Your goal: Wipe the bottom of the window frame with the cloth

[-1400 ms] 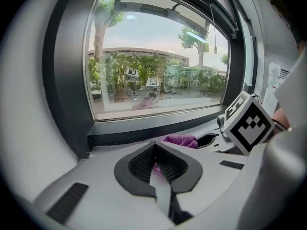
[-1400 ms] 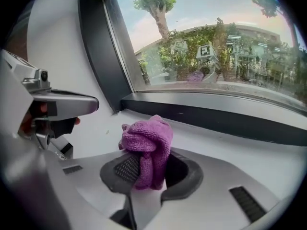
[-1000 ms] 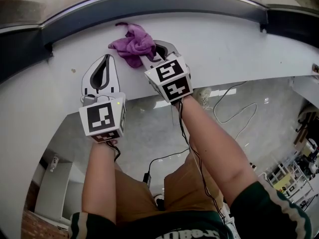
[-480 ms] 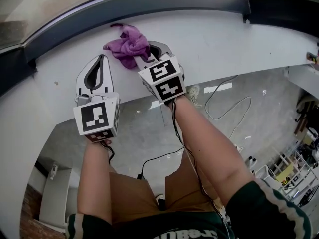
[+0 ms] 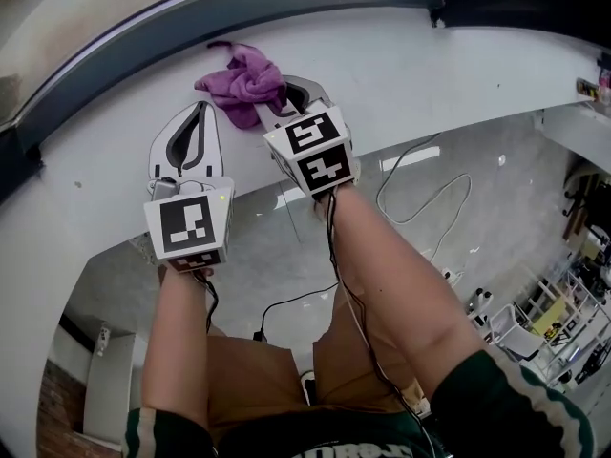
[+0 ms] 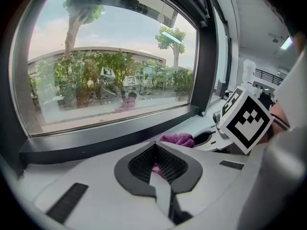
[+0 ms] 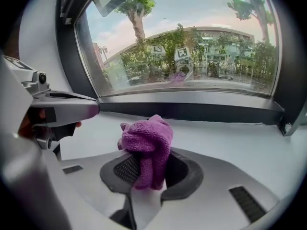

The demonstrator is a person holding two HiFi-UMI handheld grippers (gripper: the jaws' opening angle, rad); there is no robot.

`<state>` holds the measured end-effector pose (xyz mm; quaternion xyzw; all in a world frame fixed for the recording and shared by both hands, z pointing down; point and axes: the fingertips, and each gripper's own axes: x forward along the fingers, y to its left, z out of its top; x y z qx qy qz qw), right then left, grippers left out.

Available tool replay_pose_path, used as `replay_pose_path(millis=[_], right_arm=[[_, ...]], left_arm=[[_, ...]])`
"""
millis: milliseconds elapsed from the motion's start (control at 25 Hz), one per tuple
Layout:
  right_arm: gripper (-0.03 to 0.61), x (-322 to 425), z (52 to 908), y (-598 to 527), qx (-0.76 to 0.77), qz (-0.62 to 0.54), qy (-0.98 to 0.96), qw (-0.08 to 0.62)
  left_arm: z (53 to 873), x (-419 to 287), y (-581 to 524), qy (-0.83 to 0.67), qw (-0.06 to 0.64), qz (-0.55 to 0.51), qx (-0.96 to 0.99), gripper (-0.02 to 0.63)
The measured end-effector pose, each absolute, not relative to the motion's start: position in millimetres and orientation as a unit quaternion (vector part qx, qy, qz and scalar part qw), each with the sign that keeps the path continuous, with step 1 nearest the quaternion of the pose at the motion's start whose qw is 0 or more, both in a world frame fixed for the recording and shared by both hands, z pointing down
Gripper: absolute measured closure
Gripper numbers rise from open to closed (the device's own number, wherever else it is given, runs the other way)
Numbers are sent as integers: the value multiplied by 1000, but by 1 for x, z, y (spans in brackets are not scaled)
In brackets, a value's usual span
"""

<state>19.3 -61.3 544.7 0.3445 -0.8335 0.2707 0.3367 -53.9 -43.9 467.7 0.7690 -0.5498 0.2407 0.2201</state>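
Pinched as a bunched wad in the jaws of the right gripper (image 7: 146, 176), likely for a thick wiping pad: purple cloth (image 7: 146, 140), over the white sill (image 7: 230, 138), near the dark window frame (image 7: 201, 111) but seemingly not touching. Alongside, left gripper (image 6: 160, 169), jaws closed on nothing, probably idle.

A white sill (image 5: 458, 55) curves across the top of the view, with the dark window frame (image 5: 286, 3) running along its far edge. A crumpled purple cloth (image 5: 243, 79) rests on the sill, just short of the frame. The right gripper (image 5: 279, 100) reaches onto the sill, its jaw tips buried in the near side of the cloth. The left gripper (image 5: 202, 113) lies just to its left, apart from the cloth, with its jaw tips together and pointing toward the frame. Bare forearms (image 5: 382, 275) lead back to brown shorts (image 5: 258, 380). Below the sill's edge, cables (image 5: 469, 191) trail over a grey floor (image 5: 496, 227).
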Motion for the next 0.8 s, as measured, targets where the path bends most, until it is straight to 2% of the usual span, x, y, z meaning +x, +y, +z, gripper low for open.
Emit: replay_pose_path(millis=[800], right_arm=[[466,143,528,-86,408,263,-816,313]], left_arm=[[456,84,-76,-492,197,227,817,604]])
